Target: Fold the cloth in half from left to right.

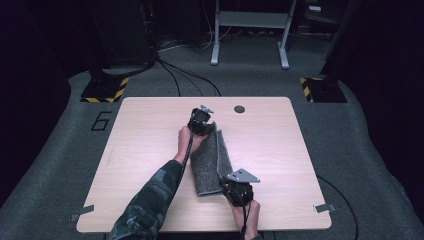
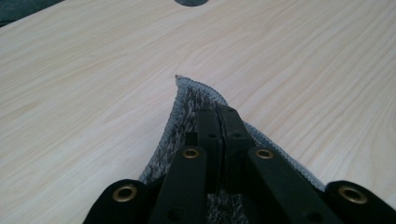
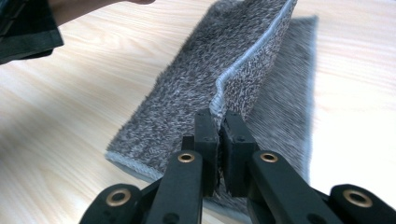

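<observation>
— Fingers (image 3: 208,133) of the right gripper (image 1: 238,191) are seen clamped on the stitched edge of the grey towel (image 1: 212,162). And the left?

— Its fingers (image 2: 208,126) are closed on the far corner. A fuzzy, speckled cloth is held folded lengthwise, partly lifted off the desk (image 1: 280,145), with the left hand (image 1: 186,137) reached forward.

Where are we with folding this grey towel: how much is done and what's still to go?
Done: both grippers have pinched corners of the fuzzy grey rectangular towel, the left gripper at the far end and the right gripper at the near end. In hand: that long edge is lifted, standing above the layer lying on the light wooden table. Left: probably carrying the raised edge across, laying it flat and releasing.
</observation>
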Motion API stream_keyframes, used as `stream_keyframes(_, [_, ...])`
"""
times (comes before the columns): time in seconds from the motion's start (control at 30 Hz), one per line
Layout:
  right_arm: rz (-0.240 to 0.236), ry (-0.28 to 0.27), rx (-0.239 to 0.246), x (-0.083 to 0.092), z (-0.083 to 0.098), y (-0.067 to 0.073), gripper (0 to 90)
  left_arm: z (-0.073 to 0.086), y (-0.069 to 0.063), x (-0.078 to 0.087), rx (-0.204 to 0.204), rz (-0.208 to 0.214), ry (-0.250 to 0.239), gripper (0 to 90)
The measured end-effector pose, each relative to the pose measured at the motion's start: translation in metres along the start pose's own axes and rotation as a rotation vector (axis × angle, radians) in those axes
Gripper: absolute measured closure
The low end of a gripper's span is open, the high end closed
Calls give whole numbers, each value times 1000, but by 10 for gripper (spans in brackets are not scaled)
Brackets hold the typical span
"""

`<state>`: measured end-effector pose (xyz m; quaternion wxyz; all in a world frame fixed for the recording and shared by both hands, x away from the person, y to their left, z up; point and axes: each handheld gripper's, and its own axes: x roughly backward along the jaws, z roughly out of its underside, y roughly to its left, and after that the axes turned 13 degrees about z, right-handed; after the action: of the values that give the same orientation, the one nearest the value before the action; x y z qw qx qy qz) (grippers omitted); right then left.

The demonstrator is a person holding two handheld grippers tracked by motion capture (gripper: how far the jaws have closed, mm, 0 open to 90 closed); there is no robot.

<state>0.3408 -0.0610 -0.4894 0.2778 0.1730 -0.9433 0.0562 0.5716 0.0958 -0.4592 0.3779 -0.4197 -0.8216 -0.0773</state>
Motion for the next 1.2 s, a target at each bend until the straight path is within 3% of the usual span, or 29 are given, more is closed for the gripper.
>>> stream_keyframes(0.17, [23,48,-25,-7,12,-15,856,0,-5,-24,2,1,40,876])
stream_keyframes(0.2, [22,67,-30,-11,15,-17,852,1,-5,-28,13,-1,50,838])
stream_keyframes(0.23, [26,83,-37,-13,18,-19,823,3,-4,-31,23,-10,65,723])
stream_keyframes(0.3, [46,104,-43,-18,22,-22,705,6,-2,-31,43,-26,70,593])
stream_keyframes(0.33, [46,104,-43,-18,22,-22,705,6,-2,-31,43,-26,70,500])
stream_keyframes(0.37, [63,121,-48,-21,23,-24,614,9,1,-25,69,-37,49,426])
stream_keyframes(0.4, [74,114,-42,-20,24,-26,554,9,1,-25,69,-37,49,402])
stream_keyframes(0.47, [95,112,-45,-17,23,-28,483,13,6,-7,82,-44,18,349])
stream_keyframes(0.53, [123,109,-51,-13,22,-31,414,18,11,4,81,-46,15,322])
stream_keyframes(0.63, [164,116,-46,-10,21,-38,407,28,16,15,86,-46,41,298])
stream_keyframes(0.77, [203,130,-48,-11,23,-48,406,47,25,19,91,-86,63,296])
stream_keyframes(0.87, [198,174,-38,-17,28,-49,390,57,37,14,111,-99,71,304])
stream_keyframes(1.0, [201,170,-11,-14,31,-44,375,62,44,7,107,-122,90,310])
stream_keyframes(1.1, [208,176,12,-11,31,-42,350,63,46,5,101,-115,81,303])
stream_keyframes(1.13, [216,175,30,-8,30,-40,281,63,47,6,106,-118,72,296])
stream_keyframes(1.2, [182,156,36,-4,27,-40,190,64,48,11,120,-105,54,284])
